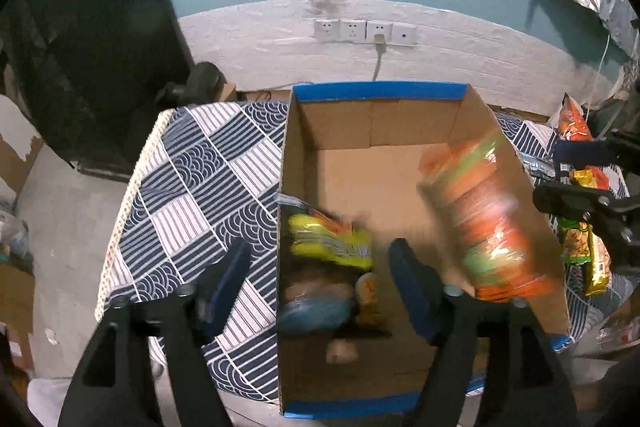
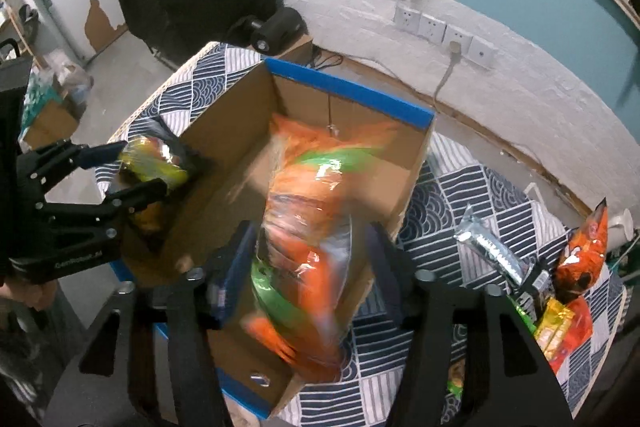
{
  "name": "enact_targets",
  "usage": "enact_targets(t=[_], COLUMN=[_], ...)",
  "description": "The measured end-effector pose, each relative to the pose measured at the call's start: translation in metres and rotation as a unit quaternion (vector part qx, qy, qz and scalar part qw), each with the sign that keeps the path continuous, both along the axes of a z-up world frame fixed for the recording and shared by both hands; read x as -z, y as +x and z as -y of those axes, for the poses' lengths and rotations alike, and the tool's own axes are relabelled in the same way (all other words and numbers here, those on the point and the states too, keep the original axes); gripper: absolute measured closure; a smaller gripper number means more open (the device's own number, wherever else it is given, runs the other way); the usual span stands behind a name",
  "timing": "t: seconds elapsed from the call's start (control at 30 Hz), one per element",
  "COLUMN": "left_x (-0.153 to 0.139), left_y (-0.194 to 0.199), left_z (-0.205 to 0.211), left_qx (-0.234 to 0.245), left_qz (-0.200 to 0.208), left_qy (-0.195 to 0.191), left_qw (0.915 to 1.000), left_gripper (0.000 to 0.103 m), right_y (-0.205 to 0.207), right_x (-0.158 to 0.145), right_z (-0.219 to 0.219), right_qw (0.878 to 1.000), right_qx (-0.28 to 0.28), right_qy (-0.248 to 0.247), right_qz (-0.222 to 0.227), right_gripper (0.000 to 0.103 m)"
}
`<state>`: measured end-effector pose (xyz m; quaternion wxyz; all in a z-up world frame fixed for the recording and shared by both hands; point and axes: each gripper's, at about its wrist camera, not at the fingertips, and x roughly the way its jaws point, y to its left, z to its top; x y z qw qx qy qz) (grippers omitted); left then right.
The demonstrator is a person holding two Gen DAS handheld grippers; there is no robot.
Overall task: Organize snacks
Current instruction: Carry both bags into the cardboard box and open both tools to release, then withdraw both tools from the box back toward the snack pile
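A cardboard box (image 1: 384, 91) with blue-taped rims stands on a patterned tablecloth; it also shows in the right wrist view (image 2: 348, 93). A long orange and green snack bag (image 1: 484, 219) is blurred, leaning against the box's right wall; in the right wrist view the bag (image 2: 308, 227) lies between my spread fingers, untouched. A yellow-green snack pack (image 1: 332, 239) is blurred at the box's left side, between the left fingers. My left gripper (image 1: 320, 279) is open over the box. My right gripper (image 2: 312, 259) is open.
Several loose snacks lie on the cloth right of the box: an orange bag (image 2: 584, 251), a silver bar (image 2: 492, 251) and yellow packs (image 2: 556, 327). More packets (image 1: 320, 307) lie in the box's near left corner. A wall with sockets (image 1: 364, 31) is behind.
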<state>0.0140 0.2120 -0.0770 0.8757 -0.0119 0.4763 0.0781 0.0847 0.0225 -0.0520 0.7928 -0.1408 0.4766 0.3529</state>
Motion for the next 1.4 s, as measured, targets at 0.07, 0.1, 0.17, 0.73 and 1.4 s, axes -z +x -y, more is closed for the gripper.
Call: enact_targets(t=[0.07, 0.1, 0.17, 0.73, 1.4], left_x=[-0.002, -0.002, -0.002, -0.009, -0.02], left_y=[0.0, 0.0, 0.001, 0.002, 0.018], left_z=[0.005, 0.007, 0.011, 0.059, 0.137], left_qx=[0.006, 0.008, 0.014, 0.066, 0.129], left_qz=[0.002, 0.002, 0.003, 0.01, 0.012], left_qy=[0.008, 0.011, 0.016, 0.031, 0.003], left_qw=[0.9999, 0.9999, 0.9998, 0.9973, 0.9916], left_gripper=[0.027, 0.027, 0.024, 0.023, 0.023], right_y=[-0.002, -0.003, -0.004, 0.0, 0.001], right_x=[-0.003, -0.004, -0.006, -0.004, 0.006], right_z=[0.003, 0.005, 0.01, 0.09, 0.213], right_qw=[1.0, 1.0, 1.0, 0.998, 0.988], right_qx=[0.002, 0.003, 0.006, 0.058, 0.153], right_qy=[-0.002, -0.002, -0.001, -0.001, 0.007], right_qz=[0.01, 0.012, 0.017, 0.021, 0.012], right_gripper=[0.032, 0.032, 0.032, 0.031, 0.03])
